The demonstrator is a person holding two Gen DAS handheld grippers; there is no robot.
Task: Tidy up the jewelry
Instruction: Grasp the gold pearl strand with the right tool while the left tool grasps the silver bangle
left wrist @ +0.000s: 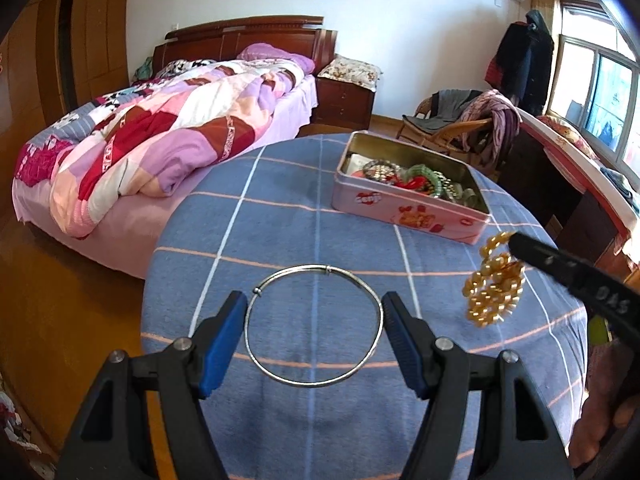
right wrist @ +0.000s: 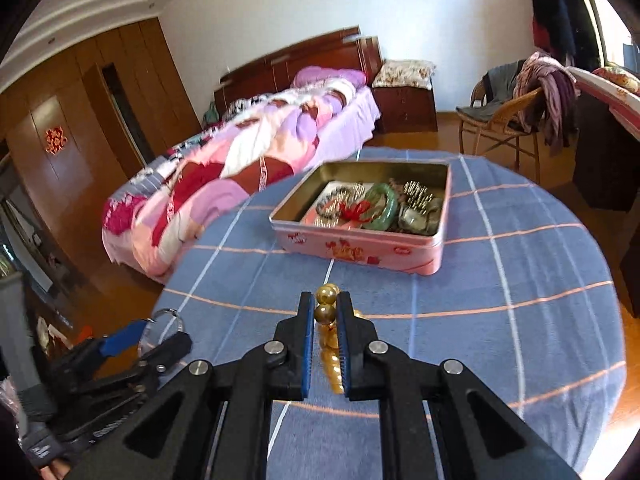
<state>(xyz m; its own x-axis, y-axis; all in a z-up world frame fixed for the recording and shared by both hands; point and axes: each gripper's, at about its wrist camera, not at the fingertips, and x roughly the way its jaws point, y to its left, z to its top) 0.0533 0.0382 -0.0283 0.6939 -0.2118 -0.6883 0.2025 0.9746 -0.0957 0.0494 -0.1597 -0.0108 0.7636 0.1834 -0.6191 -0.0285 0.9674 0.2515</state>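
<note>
Right gripper (right wrist: pixel 325 340) clamps gold bead strand (left wrist: pixel 494 292): limp, slippery, swings. Left gripper (left wrist: pixel 314 344) holds silver bangle (left wrist: pixel 314 326) by its sides: stiff, light.

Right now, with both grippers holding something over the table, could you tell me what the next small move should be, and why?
Probably carry the right gripper forward over the pink tin: it is shut on the gold bead bracelet, which hangs clear of the table, and the tin stands open with other jewelry inside.
</note>
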